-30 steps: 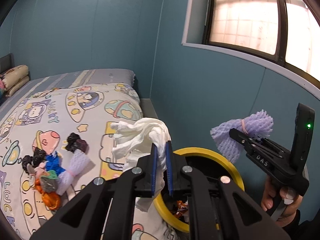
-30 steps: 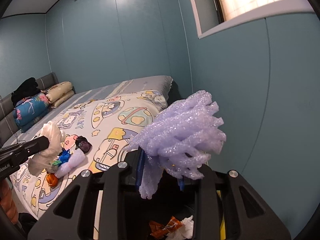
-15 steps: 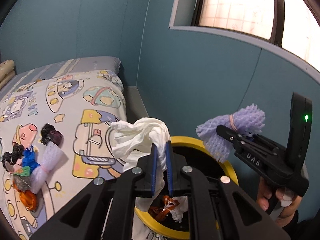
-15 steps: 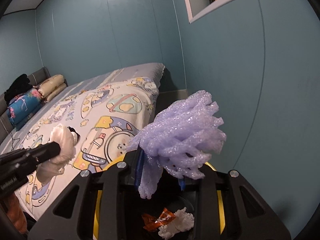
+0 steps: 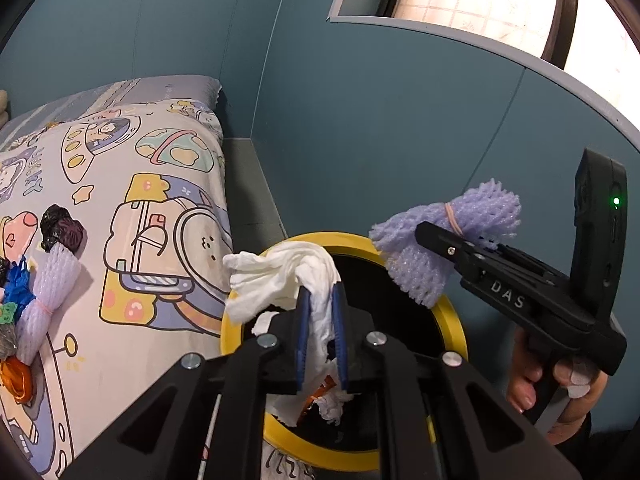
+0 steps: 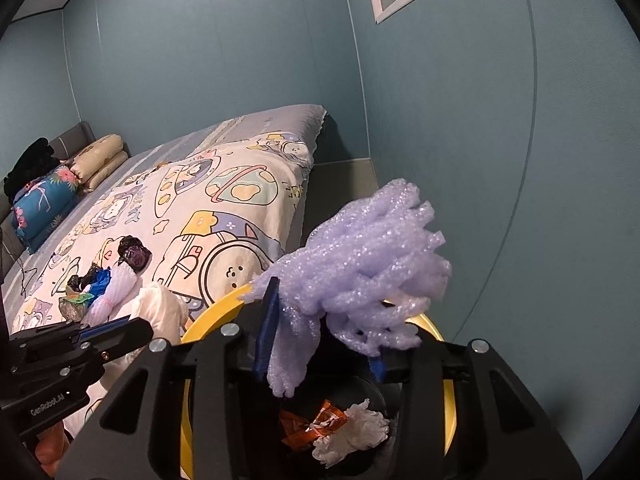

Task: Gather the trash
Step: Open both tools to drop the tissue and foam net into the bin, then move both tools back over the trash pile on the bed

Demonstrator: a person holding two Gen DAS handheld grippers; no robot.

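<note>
Two hand-held black grippers hung over the round yellow-rimmed trash bin (image 5: 452,320), each with a piece of trash between its blue pads. The left gripper (image 5: 320,336) had a crumpled white tissue wad (image 5: 280,276) between its jaws, which had just been opening; the paper still stood in the narrow gap, draped over the near rim of the bin, and whether the pads still pressed on it could not be told. The right gripper (image 6: 320,336), held by a hand (image 5: 560,392) at its trigger, carried a lilac foam fruit net tied with a rubber band (image 6: 368,268). Its jaws had also just been opening, and a clear gap showed beside one pad while the net hung between them above the bin mouth.

Done so far: an orange wrapper (image 6: 312,426) and a white crumpled tissue (image 6: 352,436) already lay at the bottom of the bin, below the right gripper's fingers. In hand: release of both pieces, judged nearly complete. Left to do: on the cartoon-printed bedspread (image 5: 160,216), off to the left of both tools, a small heap remained, comprising a second lilac foam net (image 5: 44,300), a dark crumpled bag (image 5: 60,232), blue scraps (image 5: 18,284) and an orange scrap (image 5: 16,376).
</note>
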